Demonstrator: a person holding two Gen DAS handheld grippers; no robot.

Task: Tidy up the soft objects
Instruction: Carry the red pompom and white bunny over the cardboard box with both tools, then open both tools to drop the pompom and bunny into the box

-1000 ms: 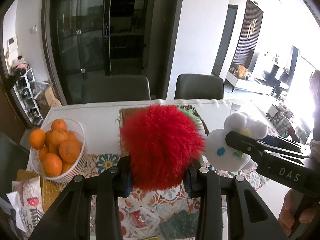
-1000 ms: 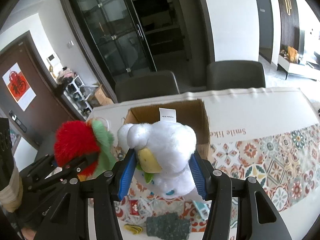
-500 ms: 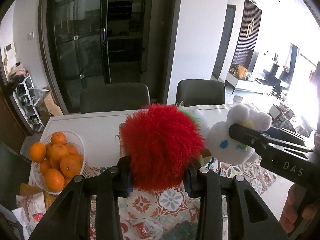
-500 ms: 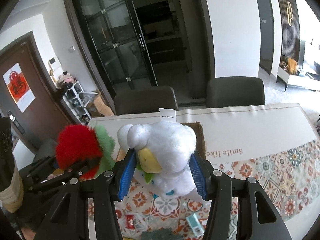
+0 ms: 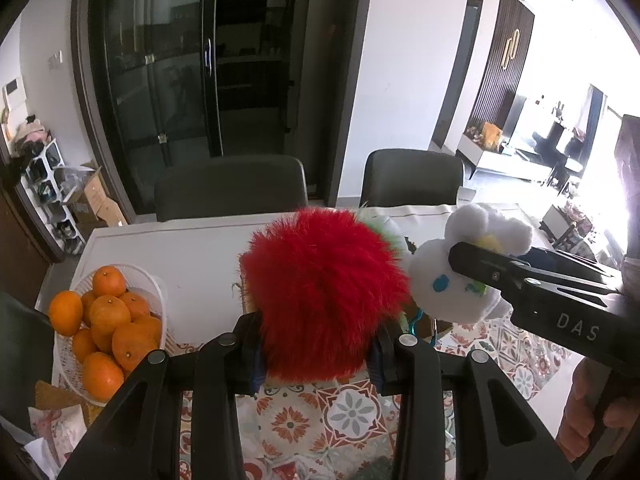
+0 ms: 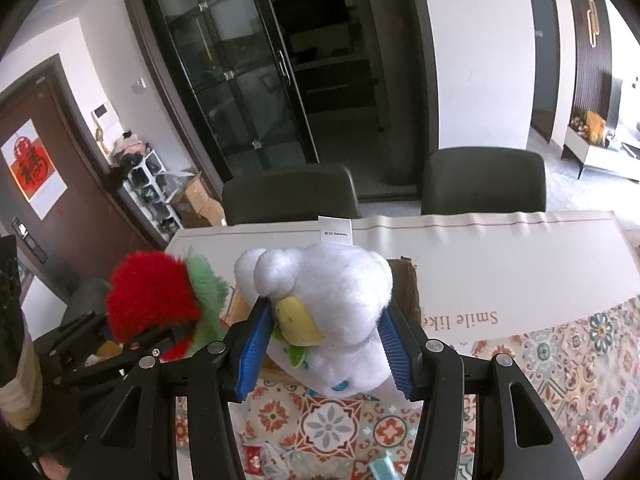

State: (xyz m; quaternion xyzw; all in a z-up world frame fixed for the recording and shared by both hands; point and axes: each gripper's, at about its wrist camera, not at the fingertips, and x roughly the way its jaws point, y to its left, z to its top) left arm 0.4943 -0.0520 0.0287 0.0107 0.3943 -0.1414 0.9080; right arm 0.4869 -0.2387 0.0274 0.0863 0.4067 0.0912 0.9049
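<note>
Fluff yields: my left tool (image 5: 316,354) clamps the red furry plush ball (image 5: 324,296), my right tool (image 6: 324,354) clamps the white fleecy plush toy (image 6: 332,304) mid-body, above the brown cardboard box (image 6: 406,284); light, squashy, best gripped deep.

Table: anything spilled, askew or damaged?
Nothing stands out. The oranges sit piled inside their white basket, the cardboard box is upright, and each gripper holds its plush cleanly: left the red one, right the white one.
</note>
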